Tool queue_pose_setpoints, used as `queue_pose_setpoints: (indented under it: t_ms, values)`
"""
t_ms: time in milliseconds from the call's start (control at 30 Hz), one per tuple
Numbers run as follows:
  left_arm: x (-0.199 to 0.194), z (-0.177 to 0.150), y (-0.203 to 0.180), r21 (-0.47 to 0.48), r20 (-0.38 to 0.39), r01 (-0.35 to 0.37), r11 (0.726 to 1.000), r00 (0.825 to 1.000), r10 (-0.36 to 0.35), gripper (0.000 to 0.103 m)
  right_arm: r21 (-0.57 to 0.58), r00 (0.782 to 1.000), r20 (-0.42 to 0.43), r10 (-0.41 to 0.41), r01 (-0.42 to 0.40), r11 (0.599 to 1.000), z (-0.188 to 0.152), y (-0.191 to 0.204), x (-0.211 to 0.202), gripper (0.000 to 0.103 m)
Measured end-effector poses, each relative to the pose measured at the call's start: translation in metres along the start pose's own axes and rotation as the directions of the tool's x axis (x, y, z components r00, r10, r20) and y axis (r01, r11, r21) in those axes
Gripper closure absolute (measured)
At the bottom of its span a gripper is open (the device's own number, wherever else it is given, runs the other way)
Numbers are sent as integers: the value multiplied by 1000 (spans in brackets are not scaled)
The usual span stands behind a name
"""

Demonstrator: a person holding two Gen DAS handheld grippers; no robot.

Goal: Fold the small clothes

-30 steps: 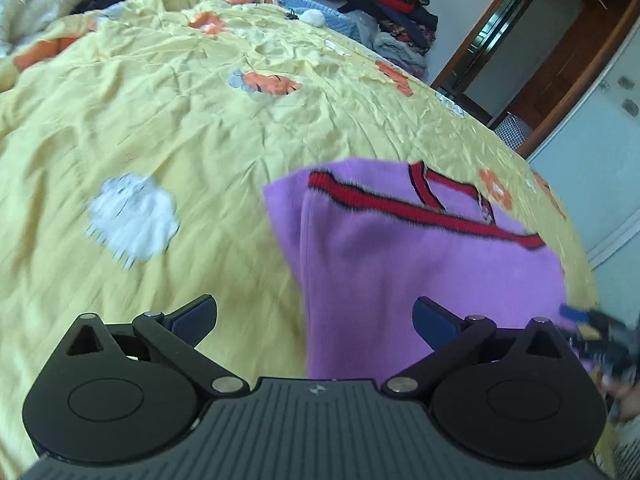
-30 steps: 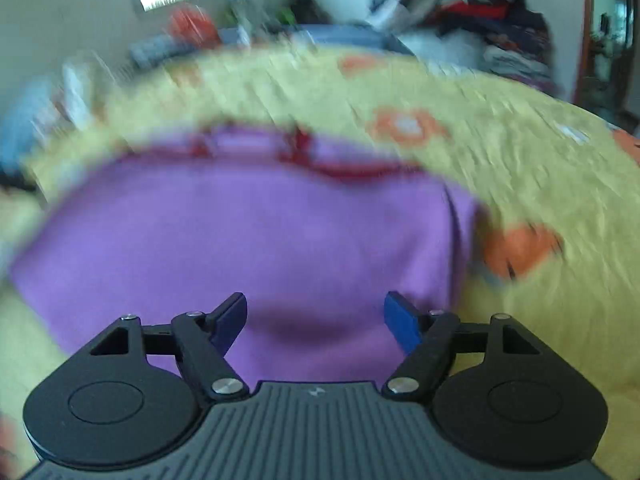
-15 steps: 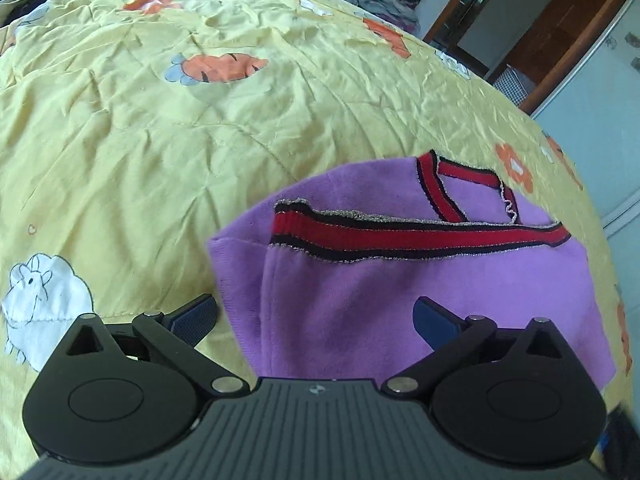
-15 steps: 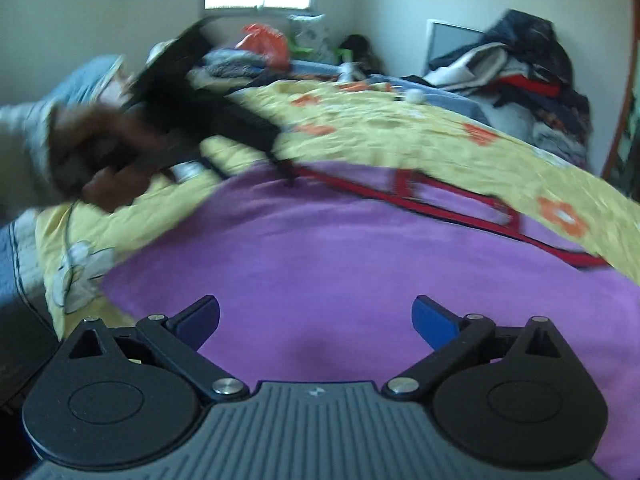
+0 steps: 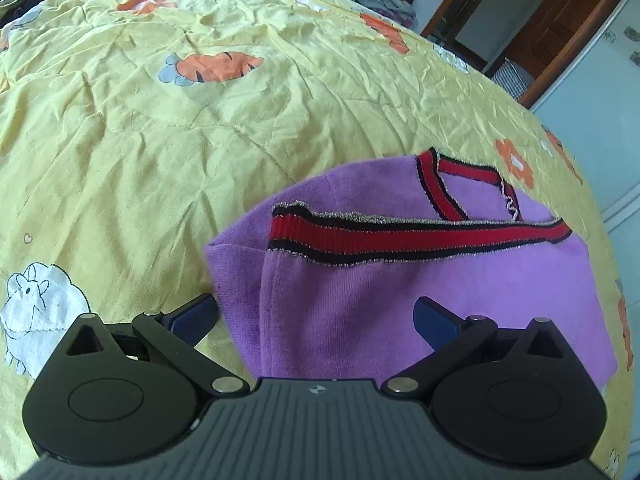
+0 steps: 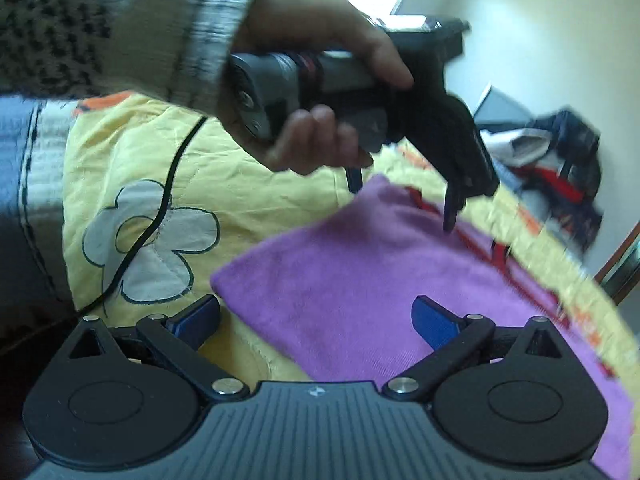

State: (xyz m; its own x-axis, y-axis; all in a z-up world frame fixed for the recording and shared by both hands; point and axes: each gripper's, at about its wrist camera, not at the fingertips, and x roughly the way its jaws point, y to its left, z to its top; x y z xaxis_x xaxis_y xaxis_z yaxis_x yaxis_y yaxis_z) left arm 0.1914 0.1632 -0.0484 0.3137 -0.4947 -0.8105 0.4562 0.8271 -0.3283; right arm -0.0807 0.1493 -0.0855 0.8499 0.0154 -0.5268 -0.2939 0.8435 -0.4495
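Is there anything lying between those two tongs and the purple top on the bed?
Nothing visible. The purple top lies flat on the yellow quilt directly under both open tongs, the left tongs and the right tongs. In the right view, the left tongs simply hover over the top's far edge.

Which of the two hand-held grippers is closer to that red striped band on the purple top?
Left. The left hand-held gripper hovers beside the red striped band; the right hand-held gripper waits at the opposite corner.

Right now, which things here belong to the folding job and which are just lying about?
Part of the job:
- purple garment, folded over, red trim
- left gripper, open
- right gripper, open

Lying about:
- clothes pile by the wall
- yellow bedspread underneath, only the work surface
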Motion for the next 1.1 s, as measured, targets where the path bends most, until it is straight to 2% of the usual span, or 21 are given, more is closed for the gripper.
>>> queue_pose_setpoints:
  t_ms: [67,167,333,533,567,633,667,700,733,800,867,900,967,1033,1100]
  values:
    - [0,1,1,-11,9,6,1000,1000,-5,0,-48,999,10,-52,52,997,4,7,3,0]
    - [2,3,1,-19,8,3,1000,1000,-3,0,-94,996,20,-87,88,992,8,16,3,0]
    - [7,7,-8,32,-11,-35,999,999,36,0,-24,998,-3,-55,55,998,10,5,6,1]
    - [14,-1,-25,141,10,-127,982,992,127,2,33,1000,-8,-16,17,999,10,-4,15,3]
    - [16,-2,-27,150,12,-139,979,990,139,3,38,1000,-8,-7,7,999,11,-5,16,9]
    - [15,-2,-29,148,27,-163,975,987,161,7,44,1000,-15,11,-11,999,13,-5,18,35]
    - [15,-2,-29,149,28,-169,974,986,167,9,47,1000,-18,19,-19,999,14,-3,19,57]
    - [15,-2,-29,149,28,-170,974,985,167,11,44,1000,-19,21,-20,999,15,0,17,63]
    - [14,-1,-29,150,32,-176,973,984,173,16,32,1000,-17,16,-15,999,16,3,17,64]
    - [10,-1,-29,140,49,-192,971,981,187,35,55,999,-19,43,-42,998,17,3,18,81]
    - [5,3,-25,107,46,-162,981,986,157,78,87,998,-15,58,-56,995,16,-2,19,89]
    - [4,6,-21,76,30,-133,988,991,131,85,115,997,-13,74,-72,991,17,-7,20,90]
    - [1,9,-21,63,29,-122,991,992,120,87,179,994,4,108,-107,978,17,-20,19,92]
    - [0,8,-28,88,40,-142,986,990,139,88,276,989,35,146,-150,949,17,-37,17,93]
    - [-2,7,-36,112,53,-173,979,984,168,88,322,985,63,161,-173,931,16,-49,13,94]
